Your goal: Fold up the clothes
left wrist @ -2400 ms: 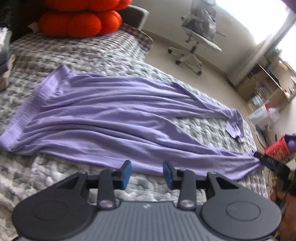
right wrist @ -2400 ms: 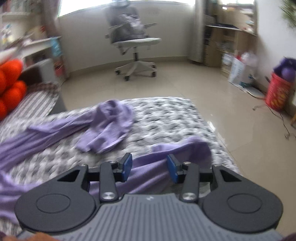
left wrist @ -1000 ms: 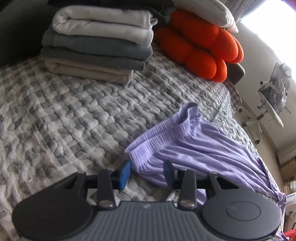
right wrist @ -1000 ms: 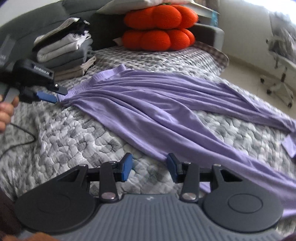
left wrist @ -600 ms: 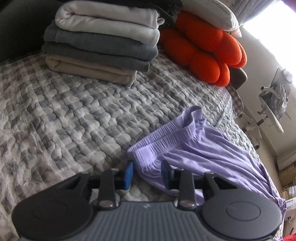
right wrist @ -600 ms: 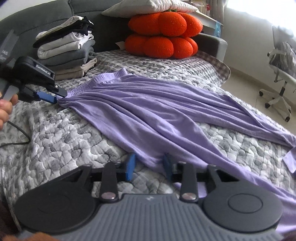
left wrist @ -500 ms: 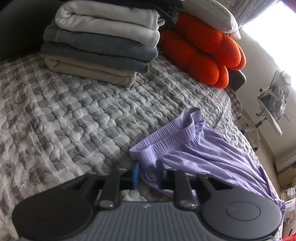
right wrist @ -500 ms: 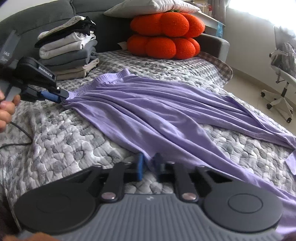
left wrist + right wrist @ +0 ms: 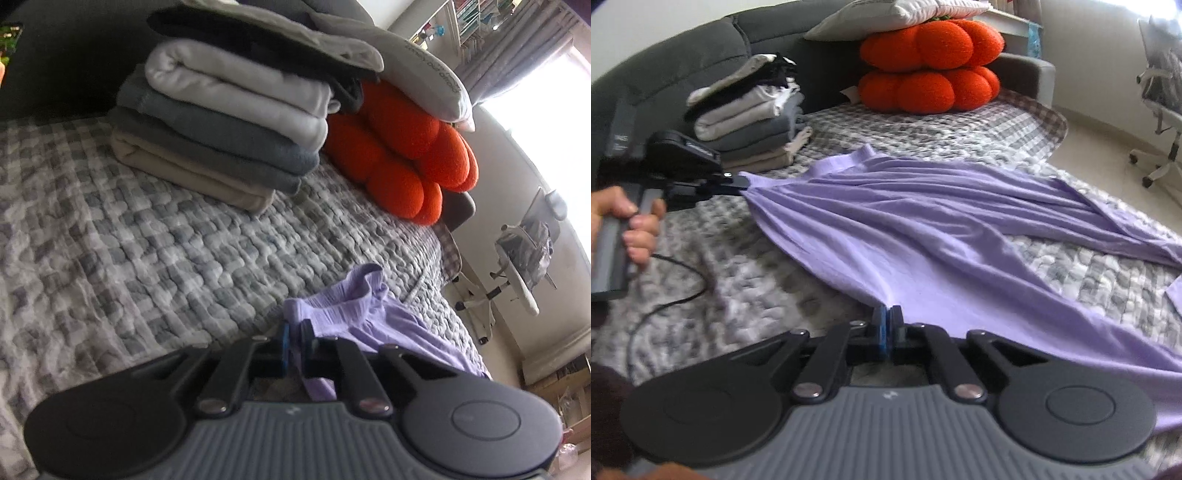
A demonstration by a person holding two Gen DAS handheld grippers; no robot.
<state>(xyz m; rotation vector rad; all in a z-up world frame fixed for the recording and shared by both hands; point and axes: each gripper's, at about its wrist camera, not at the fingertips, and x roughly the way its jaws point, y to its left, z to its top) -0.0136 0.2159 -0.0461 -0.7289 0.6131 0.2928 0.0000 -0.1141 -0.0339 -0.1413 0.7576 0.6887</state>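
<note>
A purple garment point(image 9: 923, 229) with a gathered waistband lies spread across the grey checked quilt point(image 9: 147, 258). In the left wrist view, my left gripper point(image 9: 295, 332) is closing tight on the near corner of the waistband point(image 9: 354, 306), with purple cloth pinched between its blue pads. The right wrist view shows that same left gripper point(image 9: 735, 181), held by a hand point(image 9: 631, 229), lifting that corner off the quilt. My right gripper point(image 9: 888, 321) is closing its jaws on the garment's near side edge, and the cloth fans out from its pads.
A stack of folded clothes point(image 9: 221, 136) sits on the quilt by the dark sofa back, beside orange pumpkin cushions point(image 9: 406, 158) under a grey pillow. A black cable point(image 9: 672, 288) trails over the quilt on the left. An office chair point(image 9: 524, 258) stands on the floor beyond.
Both grippers went from open around the purple cloth to pinched on it. Both have since risen a little, pulling the waistband corner and the side edge up off the quilt.
</note>
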